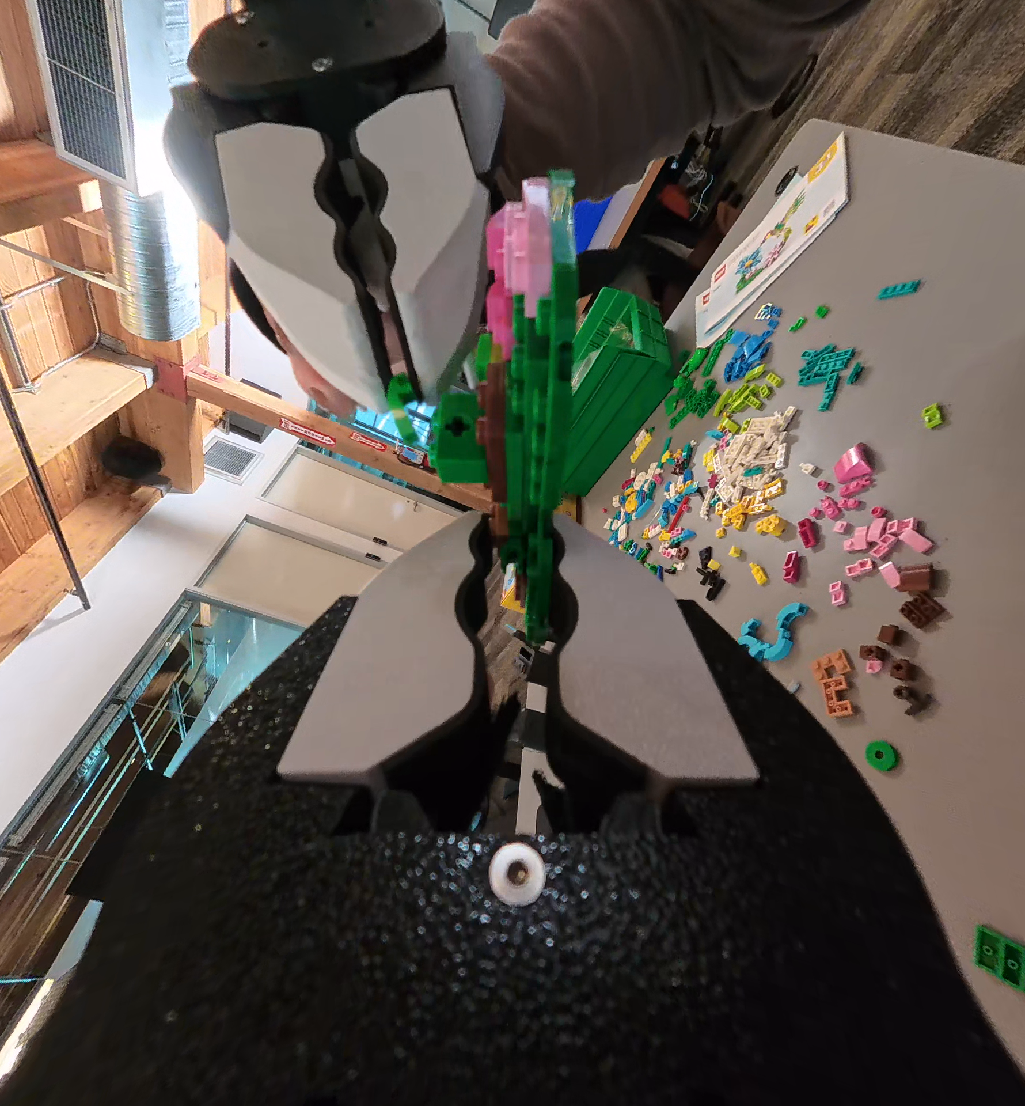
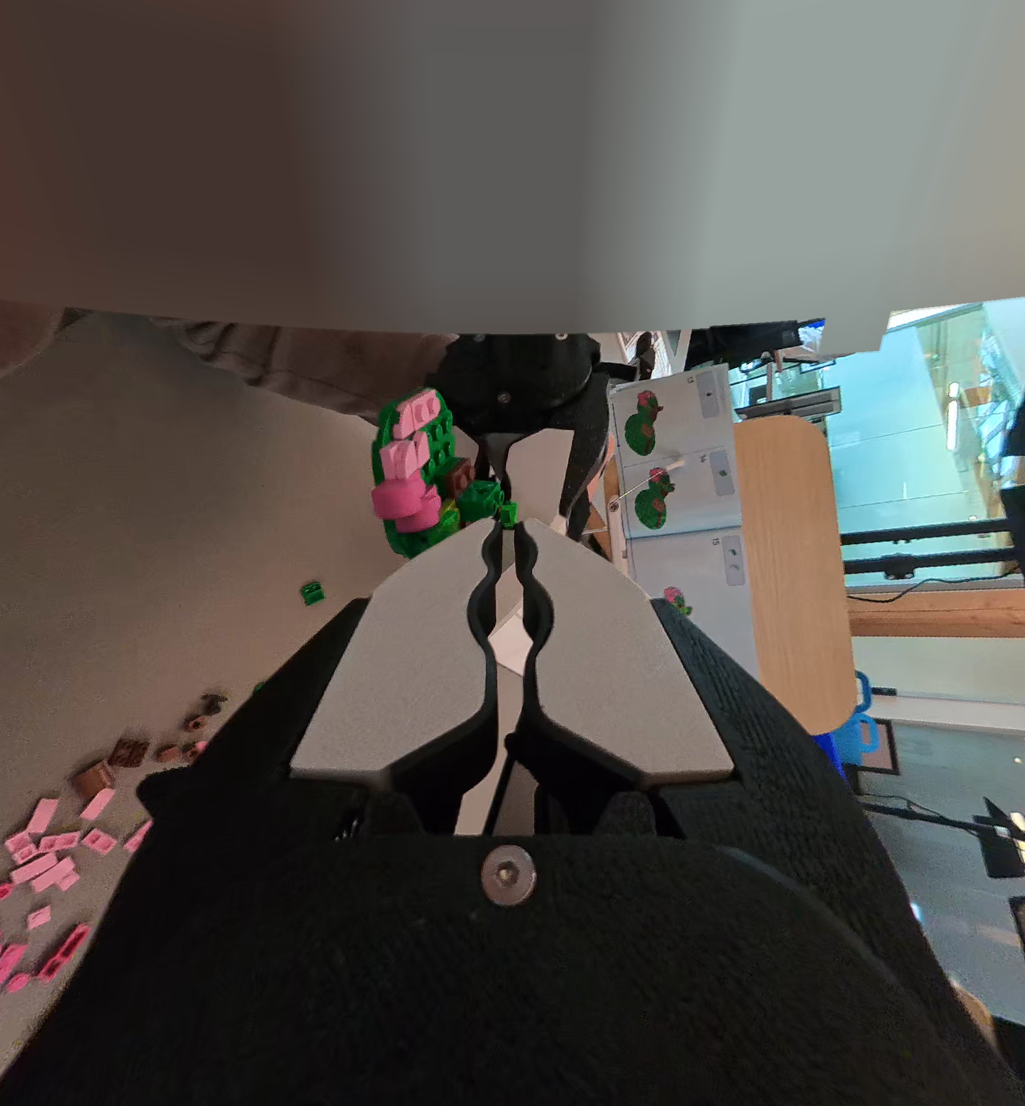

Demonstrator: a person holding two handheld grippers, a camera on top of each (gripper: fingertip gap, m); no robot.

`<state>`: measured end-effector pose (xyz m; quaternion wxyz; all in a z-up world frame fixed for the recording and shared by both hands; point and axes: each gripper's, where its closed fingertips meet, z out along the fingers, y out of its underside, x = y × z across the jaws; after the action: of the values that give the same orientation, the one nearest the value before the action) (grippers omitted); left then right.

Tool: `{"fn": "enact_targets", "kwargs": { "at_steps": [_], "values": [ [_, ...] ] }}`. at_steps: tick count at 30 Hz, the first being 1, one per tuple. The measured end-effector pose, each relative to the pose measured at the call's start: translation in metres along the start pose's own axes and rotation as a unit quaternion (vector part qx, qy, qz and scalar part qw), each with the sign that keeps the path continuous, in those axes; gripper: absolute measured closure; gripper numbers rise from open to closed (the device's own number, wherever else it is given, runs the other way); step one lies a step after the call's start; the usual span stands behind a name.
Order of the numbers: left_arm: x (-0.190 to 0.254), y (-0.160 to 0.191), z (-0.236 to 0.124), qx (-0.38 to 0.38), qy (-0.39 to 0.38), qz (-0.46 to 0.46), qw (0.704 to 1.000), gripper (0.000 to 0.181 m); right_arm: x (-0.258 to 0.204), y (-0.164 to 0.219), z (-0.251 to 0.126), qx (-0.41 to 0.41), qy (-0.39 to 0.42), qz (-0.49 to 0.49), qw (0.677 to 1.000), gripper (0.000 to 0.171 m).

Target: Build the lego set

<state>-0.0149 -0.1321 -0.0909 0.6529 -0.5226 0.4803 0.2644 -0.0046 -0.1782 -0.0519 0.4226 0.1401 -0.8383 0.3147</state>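
Note:
My left gripper (image 1: 522,526) is shut on the lower edge of the lego build (image 1: 537,419), a green plate seen edge-on with pink flower pieces (image 1: 522,251), brown pieces and a green brick (image 1: 459,443) on its side, held up above the table. My right gripper (image 2: 505,525) is shut on a small green piece (image 2: 508,513) and holds it against the green brick on the build (image 2: 414,473). In the left wrist view the right gripper (image 1: 405,389) comes in from the top with the small green piece (image 1: 401,398) at its tips.
The grey table (image 1: 947,239) holds piles of loose bricks (image 1: 749,467), pink bricks (image 1: 875,538), brown bricks (image 1: 917,604), a green plate (image 1: 1002,963), a green box (image 1: 618,383) and a booklet (image 1: 779,239). An open instruction page (image 2: 677,467) shows behind the build. A person's sleeve (image 1: 648,78) is above. There is about 6 cm between the tips of the two grippers.

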Motion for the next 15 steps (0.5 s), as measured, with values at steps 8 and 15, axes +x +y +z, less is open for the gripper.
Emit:
{"fn": "enact_targets", "kwargs": {
  "at_steps": [8, 15],
  "values": [
    [0.0020, -0.0019, 0.0005, 0.002, 0.004, 0.005, 1.000, 0.166, -0.0067, -0.0028, 0.0030, -0.014, -0.016, -0.034, 0.999, 0.169],
    [0.0036, -0.0040, 0.0005, 0.005, 0.008, 0.009, 1.000, 0.166, -0.0101, -0.0009, 0.0020, -0.029, -0.043, -0.048, 0.997, 0.169]
  ]
}}
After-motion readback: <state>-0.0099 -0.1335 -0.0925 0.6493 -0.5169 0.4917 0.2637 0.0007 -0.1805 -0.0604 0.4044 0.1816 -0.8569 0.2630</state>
